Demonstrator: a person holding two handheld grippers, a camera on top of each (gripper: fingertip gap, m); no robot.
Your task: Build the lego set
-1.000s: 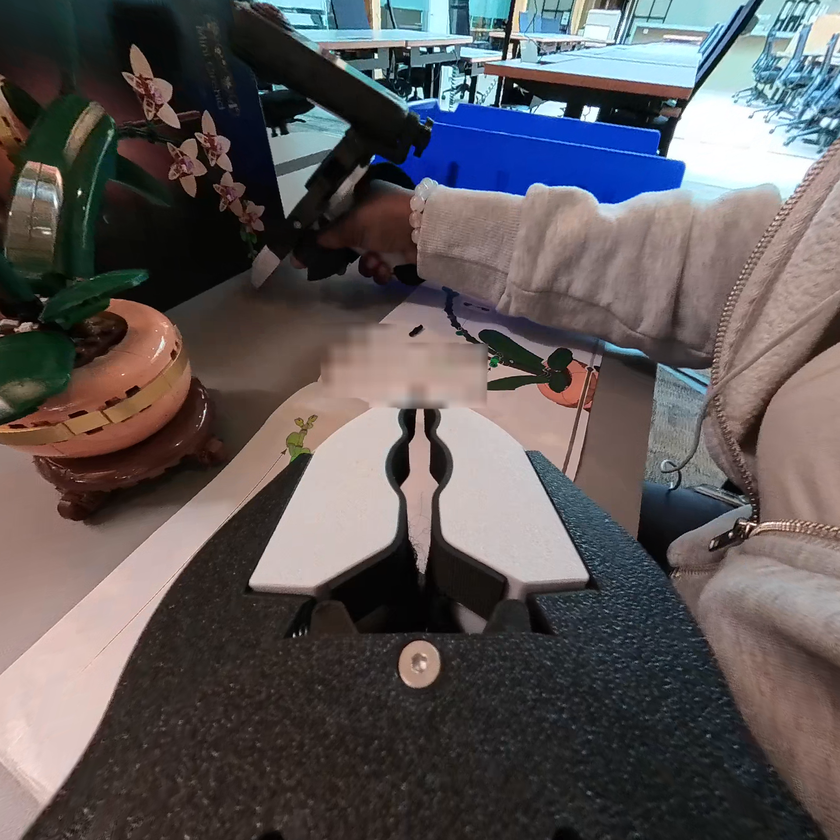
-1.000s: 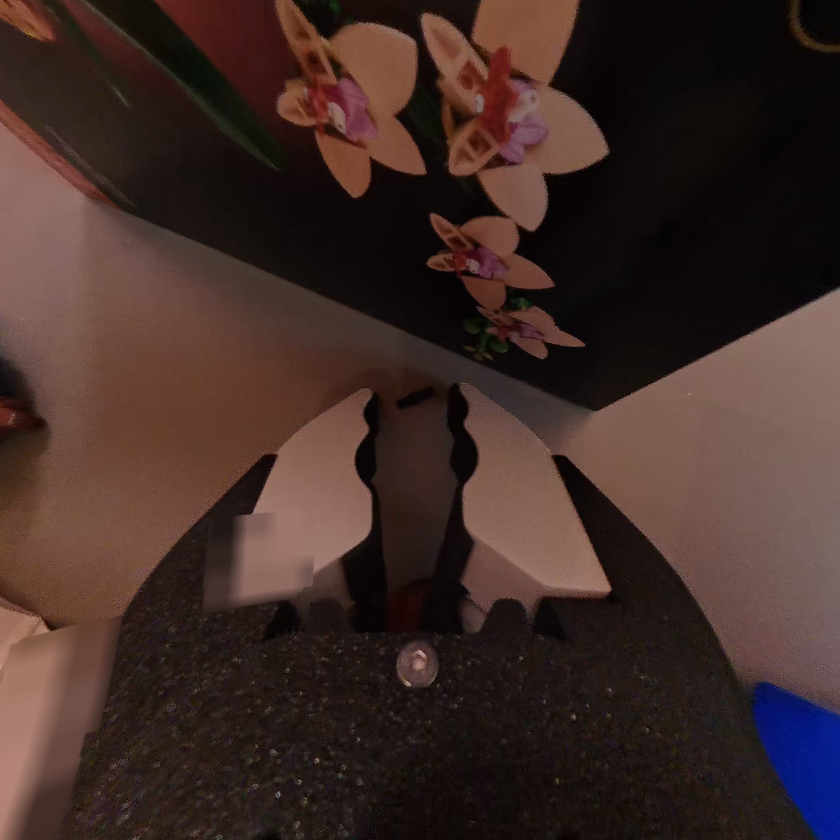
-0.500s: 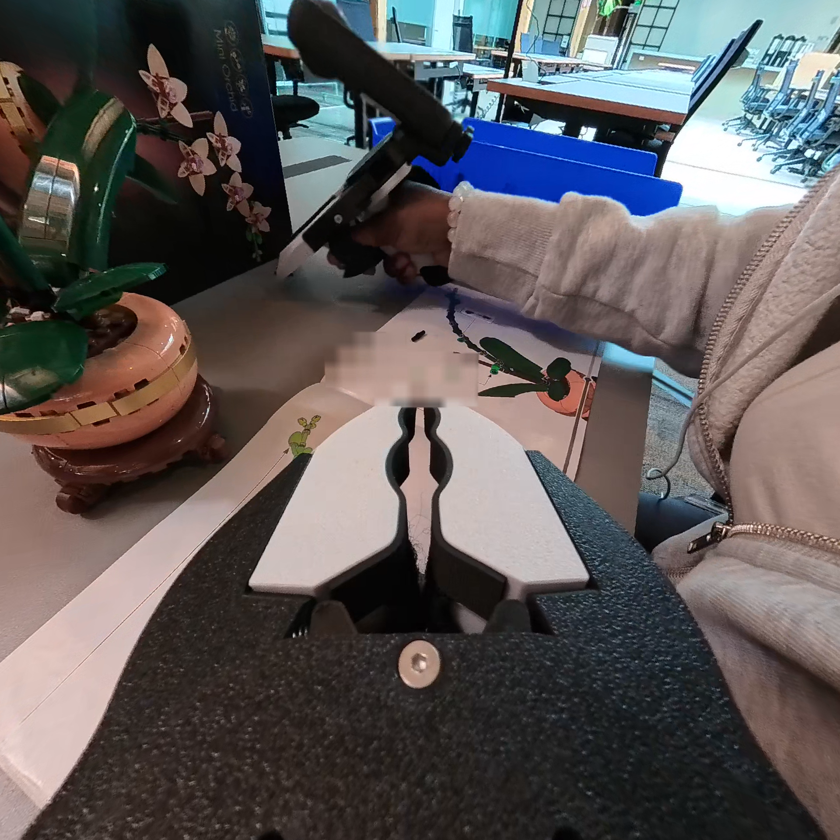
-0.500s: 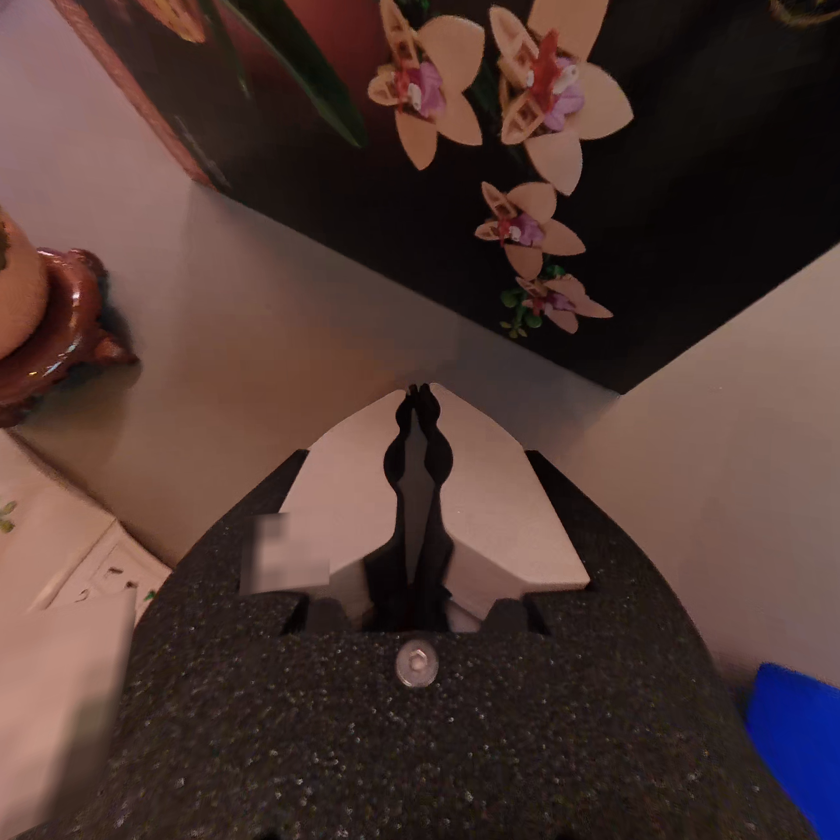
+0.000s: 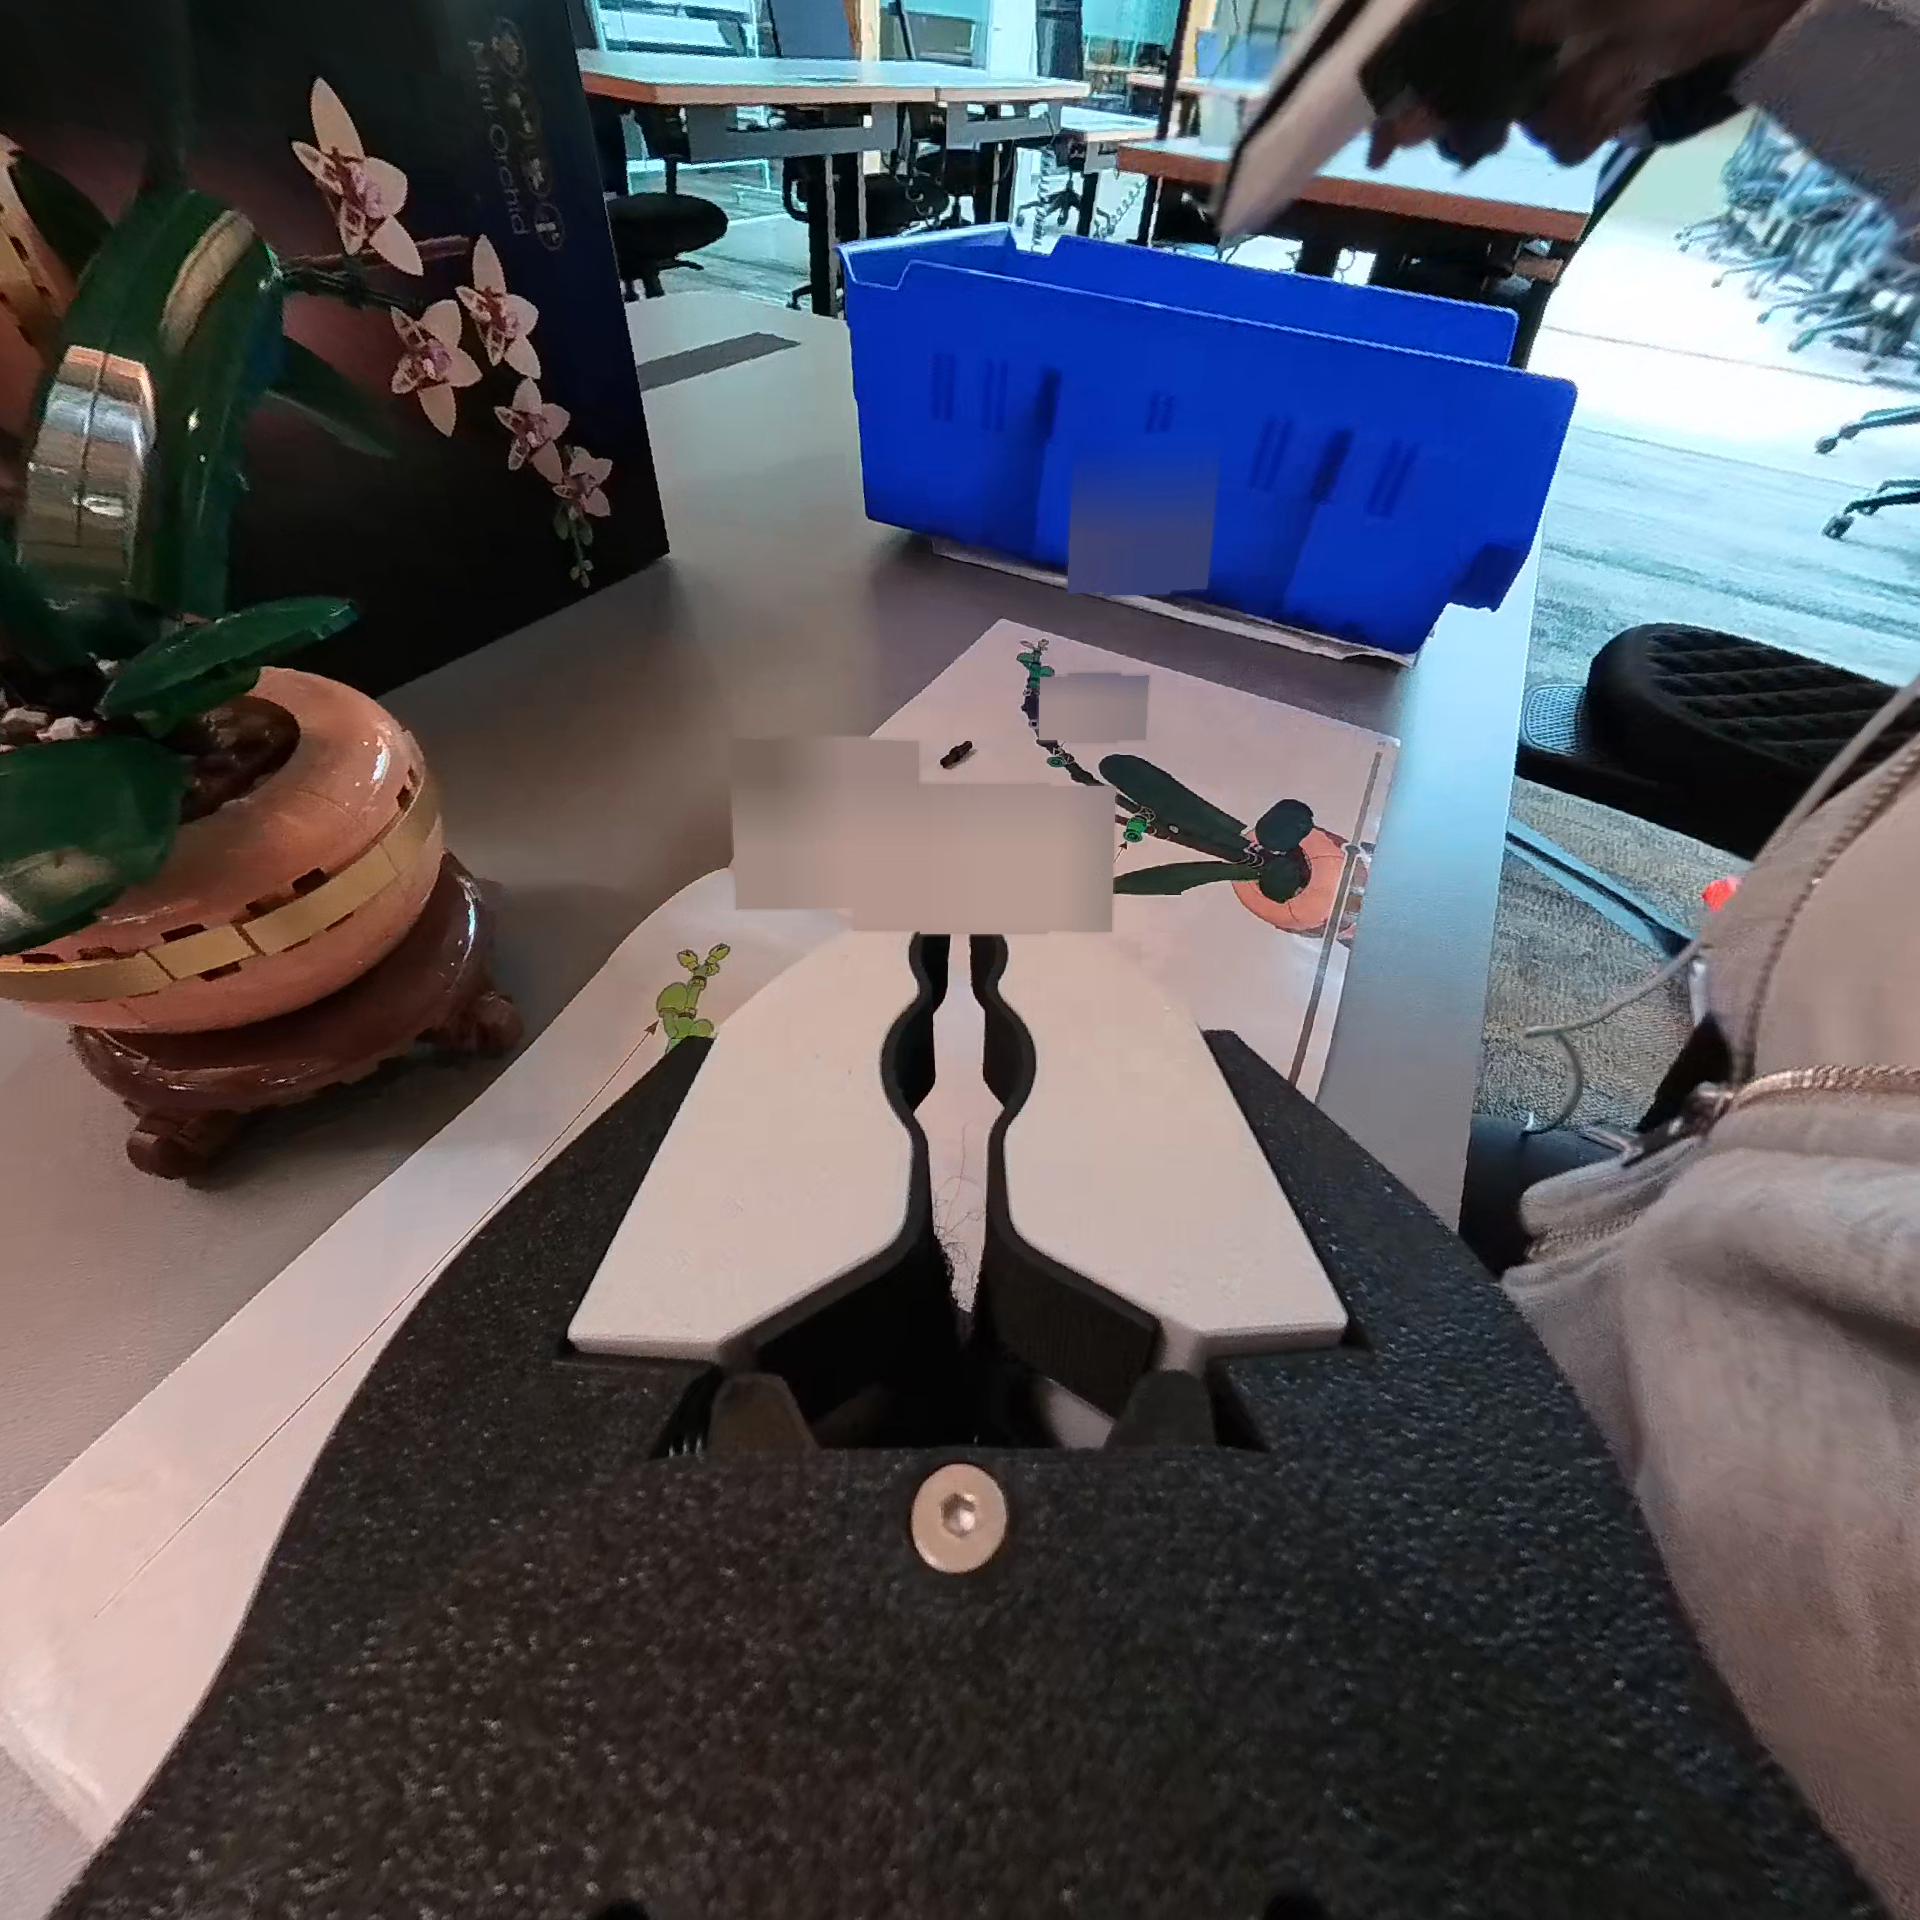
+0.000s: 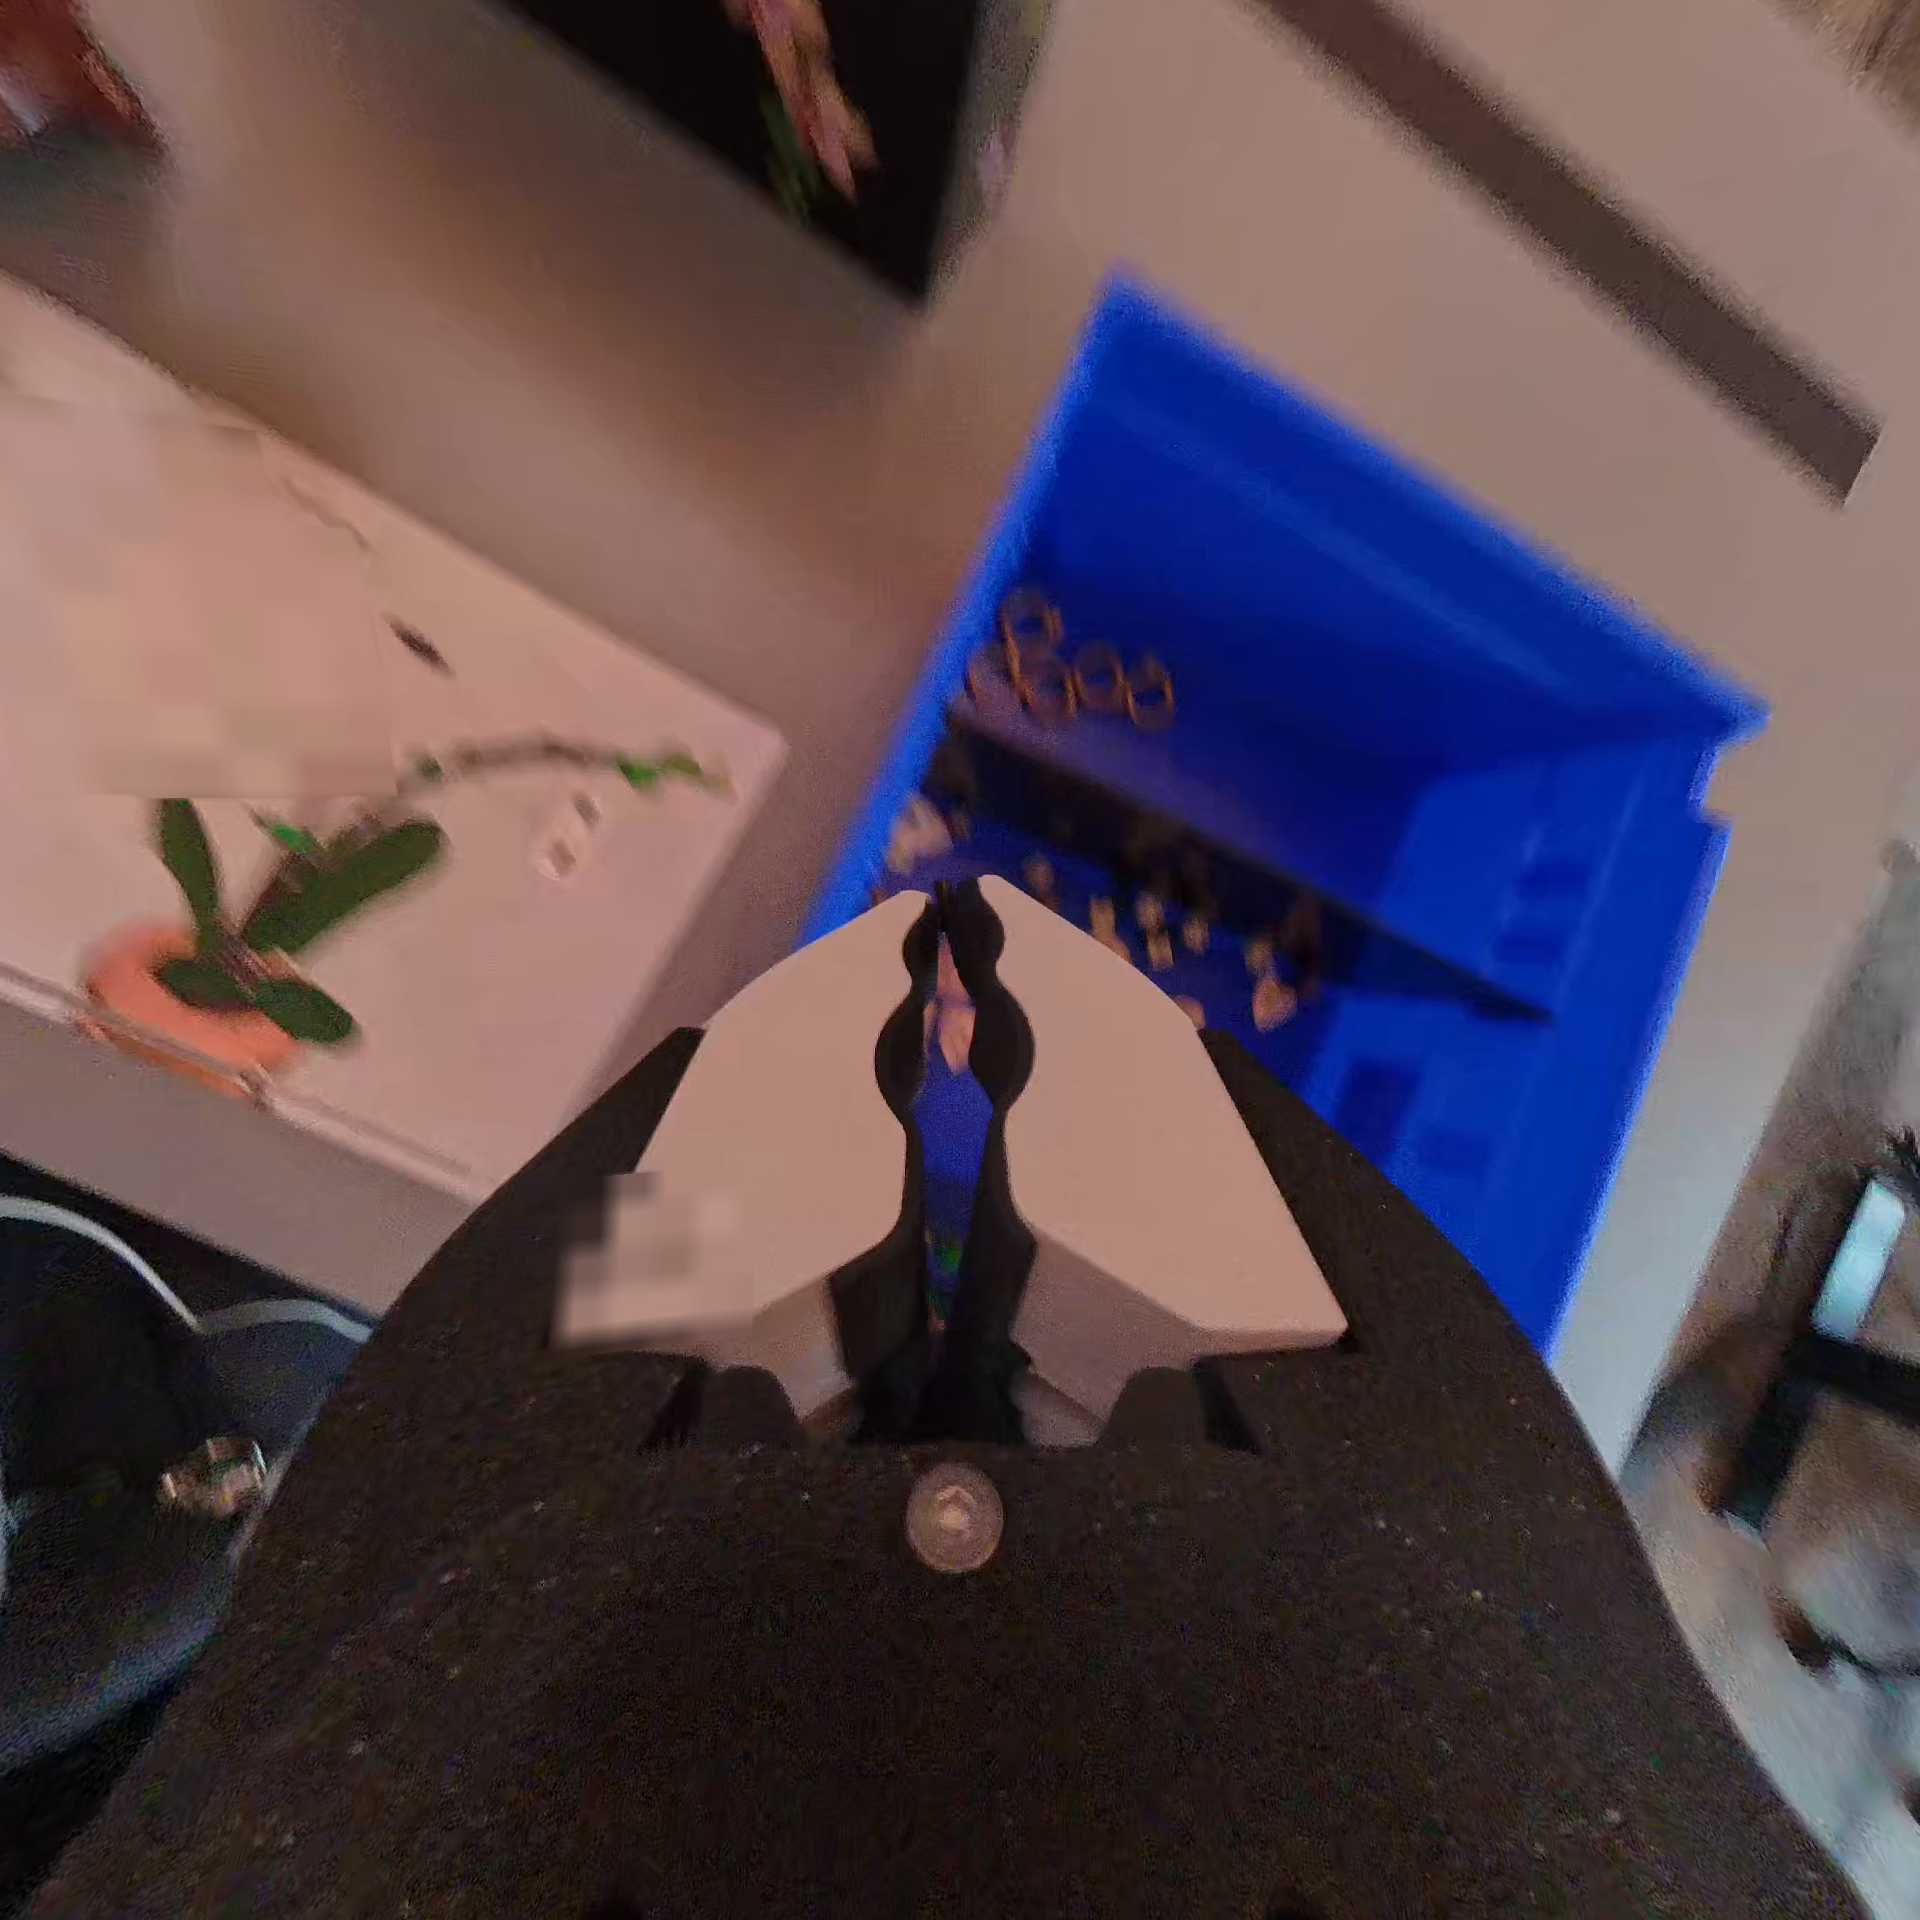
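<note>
Left tongs: my left tongs point(image 5: 951, 940) hover low over the booklet point(image 5: 1247, 977). The fingers are drawn together to a thin slit. A blurred patch covers the very tips, and I see nothing held.
Right tongs: my right tongs point(image 6: 951, 894) are closed at the tips above the near wall of the blue bin point(image 6: 1351, 582). A dark sliver point(image 6: 940, 902) seems pinched there, though the blur keeps me from being sure.
Layout: the bin stands at the far right corner of the table point(image 5: 727, 582) and the booklet lies along its right edge. The potted plant point(image 5: 239, 831) stands near the left edge, in front of a dark box point(image 5: 436, 468).
Loose piece: a small black peg point(image 5: 956, 753) lies on the booklet, apart from both tongs.
Risk, drop: I judge so thin a piece could twist out of smooth pads and be lost among the small parts point(image 6: 1091, 686) in the bin.
Risk, sweep: a low pass of my left tongs could roll the round peg off the glossy page towards the table edge.
Risk, knock: the plant looks top-heavy on a narrow foot, so a bump could tip it.
Materials: the fingers are matt white with wavy black pads on a grainy black body. The bin is hard moulded plastic with ribbed walls. The pot is built of glossy curved bricks, peach over brown, with stiff green leaves.
</note>
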